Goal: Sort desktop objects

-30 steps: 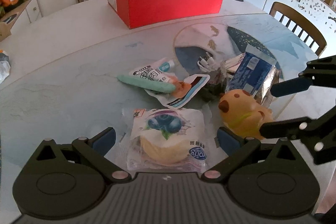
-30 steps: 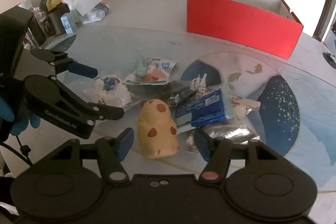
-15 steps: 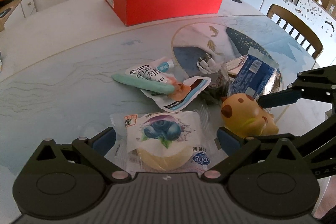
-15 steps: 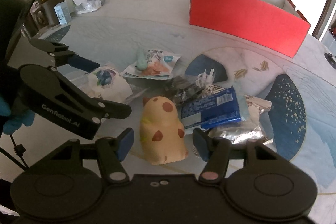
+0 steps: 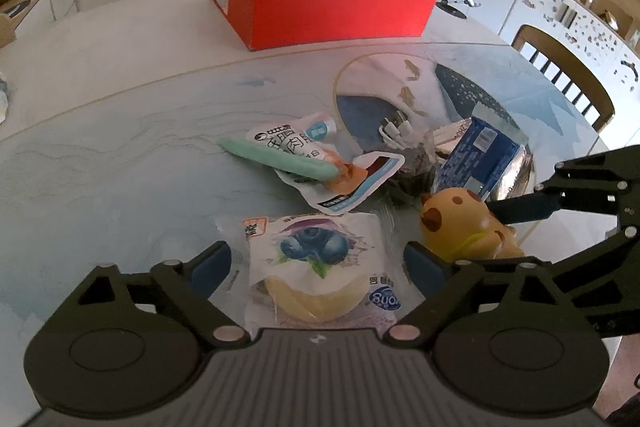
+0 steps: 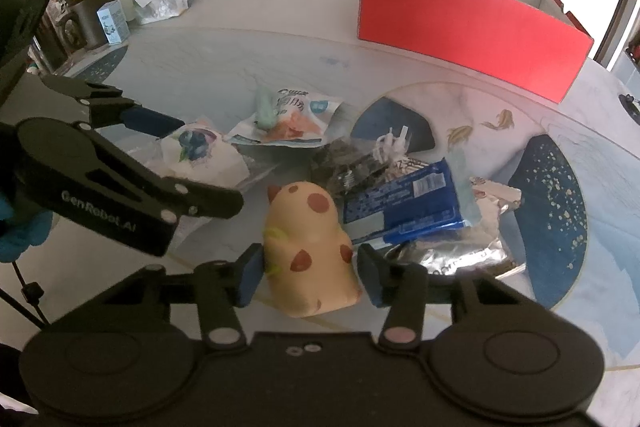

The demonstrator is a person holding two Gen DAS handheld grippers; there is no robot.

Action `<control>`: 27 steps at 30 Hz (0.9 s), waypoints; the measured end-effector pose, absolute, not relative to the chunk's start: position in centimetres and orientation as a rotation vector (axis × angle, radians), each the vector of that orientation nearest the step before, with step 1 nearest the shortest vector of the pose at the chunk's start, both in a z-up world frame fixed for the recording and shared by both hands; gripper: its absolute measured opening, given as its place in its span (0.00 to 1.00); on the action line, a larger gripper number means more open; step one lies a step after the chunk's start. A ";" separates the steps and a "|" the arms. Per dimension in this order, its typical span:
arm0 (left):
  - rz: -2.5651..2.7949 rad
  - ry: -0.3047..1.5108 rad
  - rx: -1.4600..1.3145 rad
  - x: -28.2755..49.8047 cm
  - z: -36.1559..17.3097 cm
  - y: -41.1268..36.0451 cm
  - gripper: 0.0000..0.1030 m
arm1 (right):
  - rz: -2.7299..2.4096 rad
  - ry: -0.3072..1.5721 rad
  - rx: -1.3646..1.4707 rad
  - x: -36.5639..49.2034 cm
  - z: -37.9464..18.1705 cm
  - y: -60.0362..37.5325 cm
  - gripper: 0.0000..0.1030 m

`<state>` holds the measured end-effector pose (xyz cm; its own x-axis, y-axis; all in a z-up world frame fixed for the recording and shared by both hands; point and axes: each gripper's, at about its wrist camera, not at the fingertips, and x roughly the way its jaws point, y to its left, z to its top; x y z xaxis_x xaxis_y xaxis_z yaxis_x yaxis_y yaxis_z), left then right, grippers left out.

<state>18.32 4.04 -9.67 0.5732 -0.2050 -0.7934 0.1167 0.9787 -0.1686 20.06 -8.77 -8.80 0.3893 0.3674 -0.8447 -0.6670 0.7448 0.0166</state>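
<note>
Desktop objects between two pairs of jaws

Desktop objects lie in a loose heap near the front edge of the desk (image 5: 120, 75). The left gripper (image 5: 316, 267) stands over a blueberry bread packet (image 5: 316, 267), which lies flat on the desk between its jaws. These jaws are wide and have just been closing a little; the blue pads are on both sides of the packet but do not press on it.

The right gripper (image 6: 310, 269) has a yellow spotted animal toy (image 6: 312, 243) between its jaws. They have just been closing and are now narrow; the left pad touches the side of the toy, and the right pad is just beside it, so I cannot tell if it already presses.

Beyond the toy lie a blue snack pack (image 6: 404, 203) on silver foil, a dark small bag, a white cable (image 5: 394, 129) and a white pouch (image 5: 320, 167) with a mint green stick (image 5: 276, 159) across it. A red box (image 5: 320, 7) stands open at the far side of the desk, well apart from the heap.
</note>
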 end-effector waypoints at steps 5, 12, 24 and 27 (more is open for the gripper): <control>-0.173 0.945 -0.125 18.0 -9.5 4.4 0.78 | 0.673 0.966 -0.352 19.9 -8.7 -8.7 0.47; -0.142 0.950 -0.136 17.5 -8.7 4.1 0.63 | 0.672 0.974 -0.335 19.8 -8.6 -9.0 0.44; -0.122 0.926 -0.190 15.1 -7.2 3.7 0.56 | 0.693 0.968 -0.305 19.3 -7.7 -10.1 0.43; -0.130 0.912 -0.201 14.5 -6.5 3.4 0.56 | 0.701 0.965 -0.293 19.2 -7.1 -10.3 0.43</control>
